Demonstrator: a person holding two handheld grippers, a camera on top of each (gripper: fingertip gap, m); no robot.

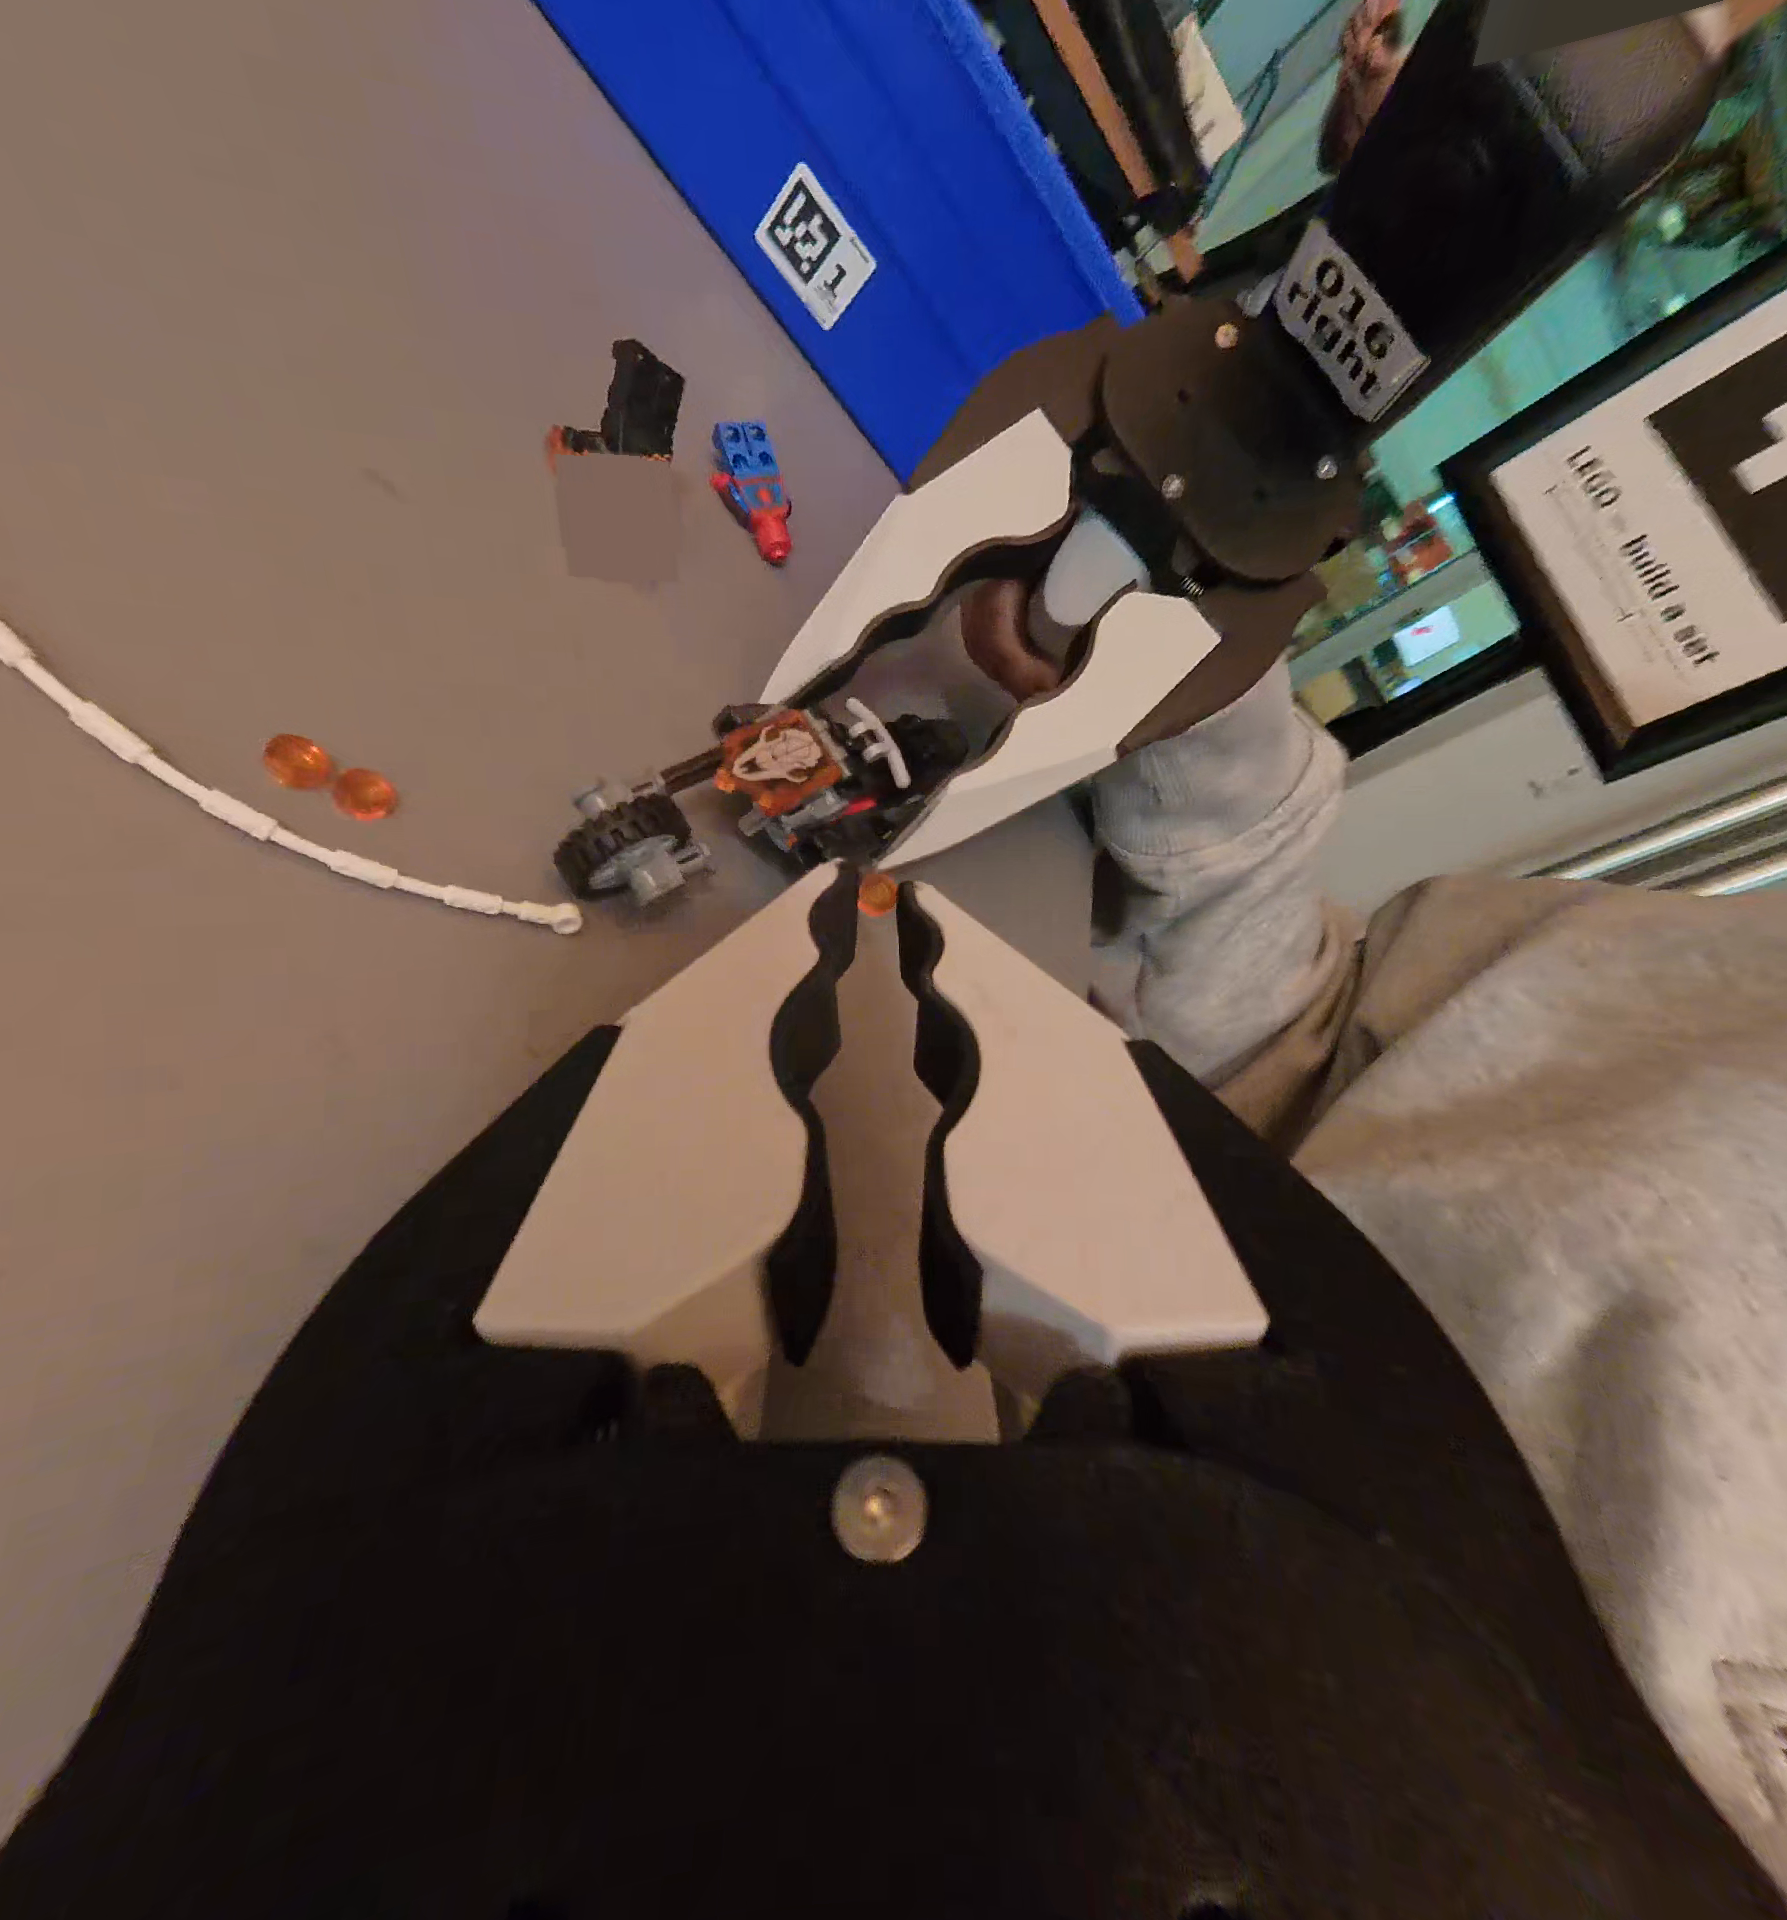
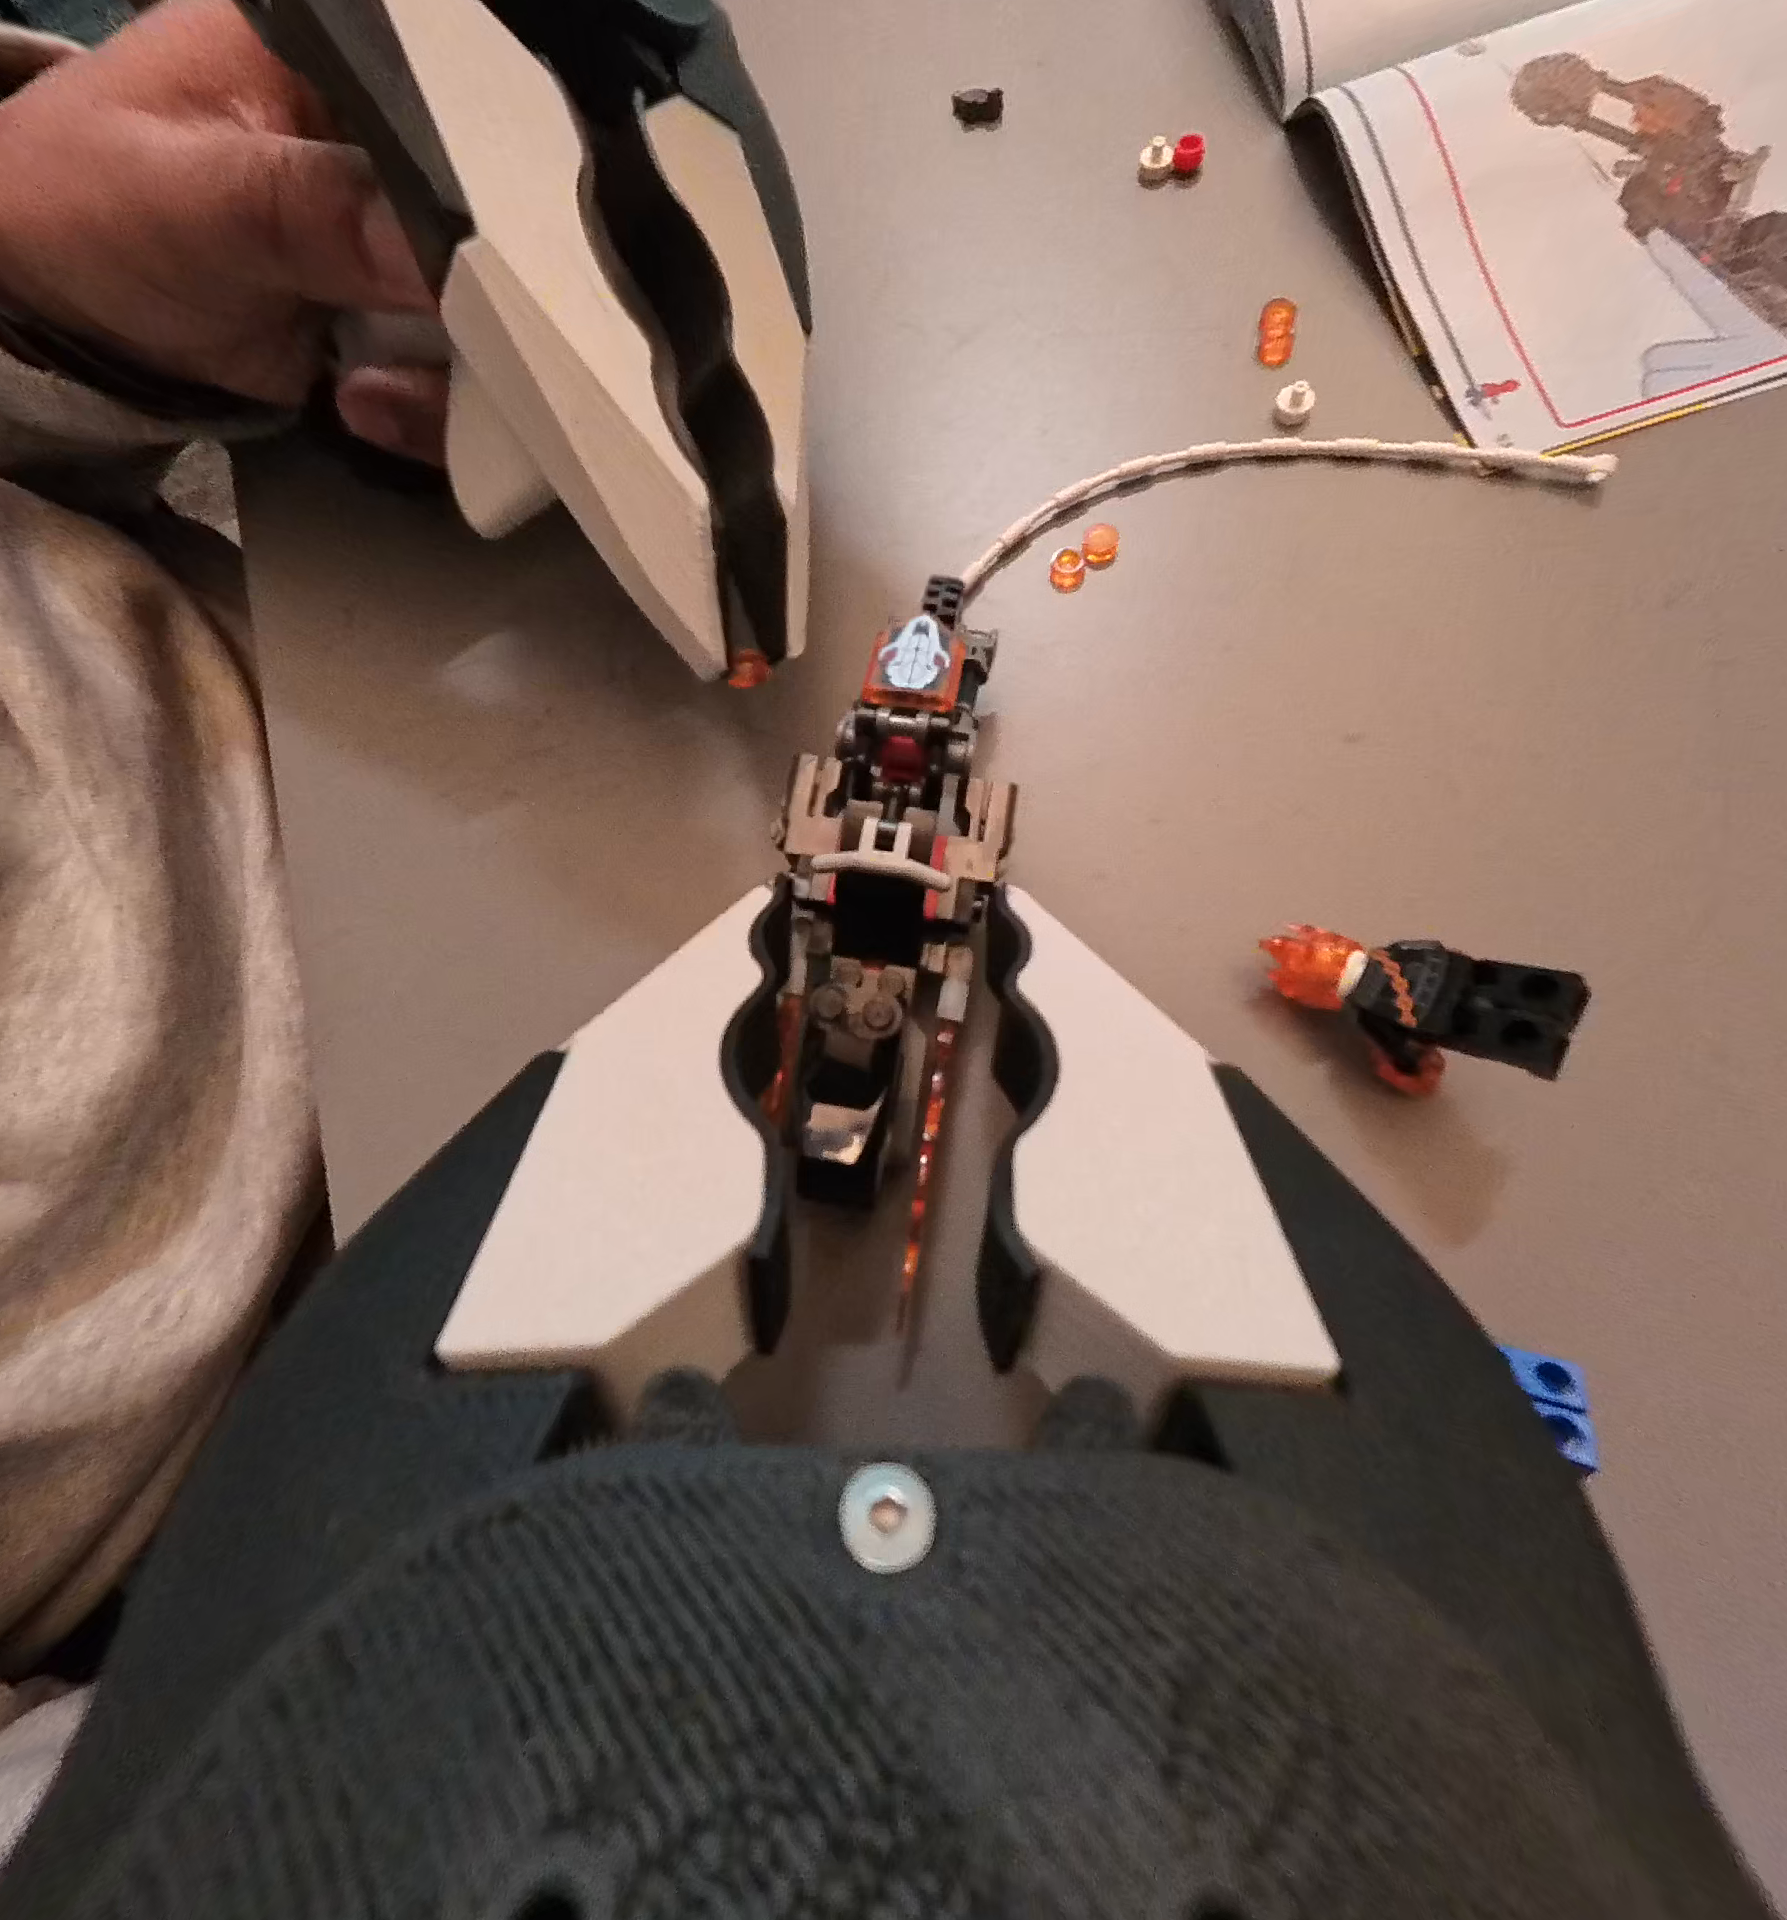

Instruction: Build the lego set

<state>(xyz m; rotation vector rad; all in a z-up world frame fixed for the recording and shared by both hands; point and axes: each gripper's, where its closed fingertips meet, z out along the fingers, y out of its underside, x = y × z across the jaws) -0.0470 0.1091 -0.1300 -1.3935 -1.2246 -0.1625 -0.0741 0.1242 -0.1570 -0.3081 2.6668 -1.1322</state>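
Resting on the grey surface [image 2: 1232,748], the part-built motorcycle model [image 2: 894,925] sat with its rear clamped between the jaws of the right gripper [image 2: 884,914]. The left gripper [image 2: 754,665] hovered just beside the model's front, jaws pinching a small orange stud [image 2: 749,668]. Seating the stud well likely called for a rigid hold on the model and a straight, square press — any tilt risked the stud slipping out. Spare orange studs [image 2: 1084,556] lay near the white cord [image 2: 1232,457].

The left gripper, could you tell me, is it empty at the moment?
No, the left gripper is pinching a small orange stud at its fingertips, beside the motorcycle model held by the right gripper.
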